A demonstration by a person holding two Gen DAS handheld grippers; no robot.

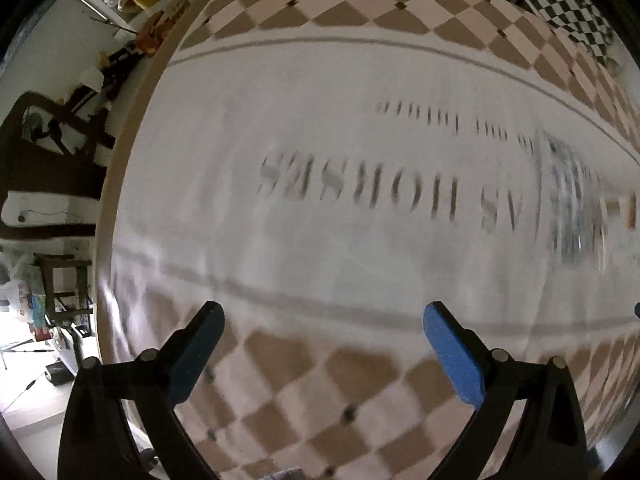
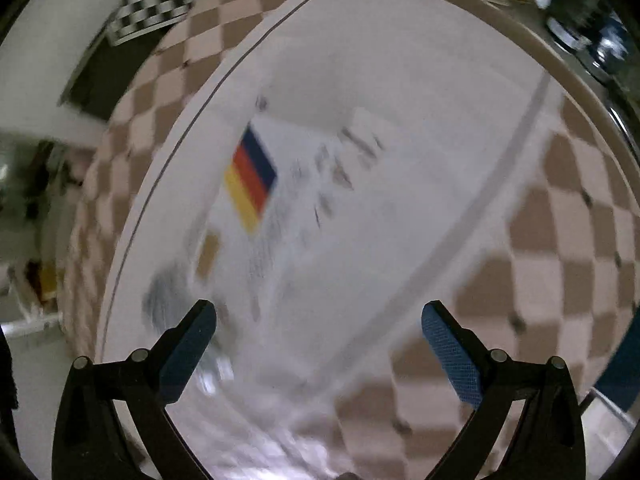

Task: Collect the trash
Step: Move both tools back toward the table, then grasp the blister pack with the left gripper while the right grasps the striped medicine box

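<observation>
A: Item one, the trash. What is on record?
B: One blurred grey-and-clear crumpled wrapper (image 1: 572,200) on the counter (image 1: 320,240), at the right of the left wrist view, well ahead of the tongs. In the right wrist view, a flat white leaflet (image 2: 304,184) with a black, red and yellow striped patch (image 2: 251,176) lies on the counter ahead of the tongs; a grey smeared thing (image 2: 164,300) sits just beside the left finger. What it is, I cannot tell.

A: Item two, the tongs.
B: Left tongs (image 1: 324,344): fingers spread wide, blue pads (image 1: 454,356) facing in, nothing between them. Right tongs (image 2: 320,344): likewise spread wide, holding nothing.

A: Item three, the surface.
B: Counter covered in a glossy white cloth with grey lines, blurred dark lettering (image 1: 360,188) and a brown-and-cream checked border (image 1: 340,392).

A: Surroundings?
B: A black-and-white checkered cloth (image 1: 560,0) beyond the far edge. A dark wooden chair (image 1: 60,160) to the left, cluttered floor (image 1: 32,360) below it. Both views are motion-blurred.
</observation>
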